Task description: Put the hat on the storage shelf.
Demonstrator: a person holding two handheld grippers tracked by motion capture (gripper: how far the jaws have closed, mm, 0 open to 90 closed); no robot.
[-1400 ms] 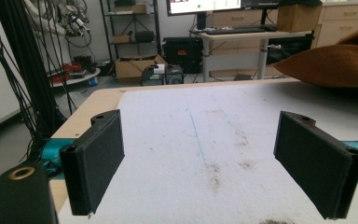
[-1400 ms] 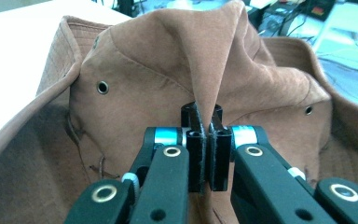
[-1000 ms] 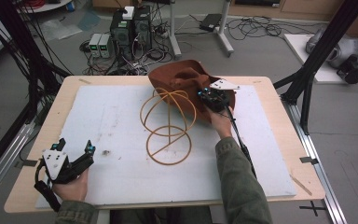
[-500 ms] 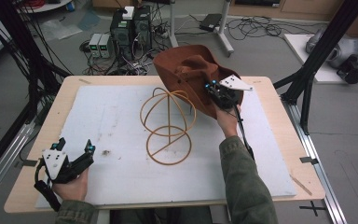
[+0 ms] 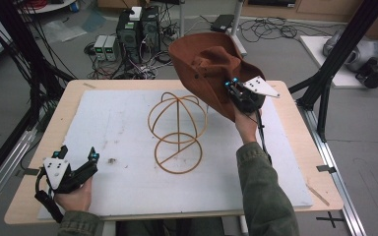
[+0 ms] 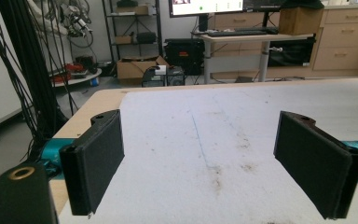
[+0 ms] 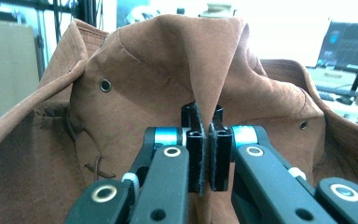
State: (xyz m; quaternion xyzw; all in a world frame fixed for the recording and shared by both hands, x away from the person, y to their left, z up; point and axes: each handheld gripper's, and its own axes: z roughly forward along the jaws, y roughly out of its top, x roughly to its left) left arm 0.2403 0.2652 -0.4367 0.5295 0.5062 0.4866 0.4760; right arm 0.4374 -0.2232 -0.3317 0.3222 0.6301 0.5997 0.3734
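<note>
Tightly, a fold of the brown hat is being pinched between the closed jaws of the right gripper, a clamp made plain in the right gripper view. From above, the hat is being held aloft over the table's far side, behind the wire hat stand, by the raised right gripper. Near the front left corner, the left gripper is being held low with jaws spread, nothing between them.

Overhead camera faces forward; gripper cameras sit close.
</note>
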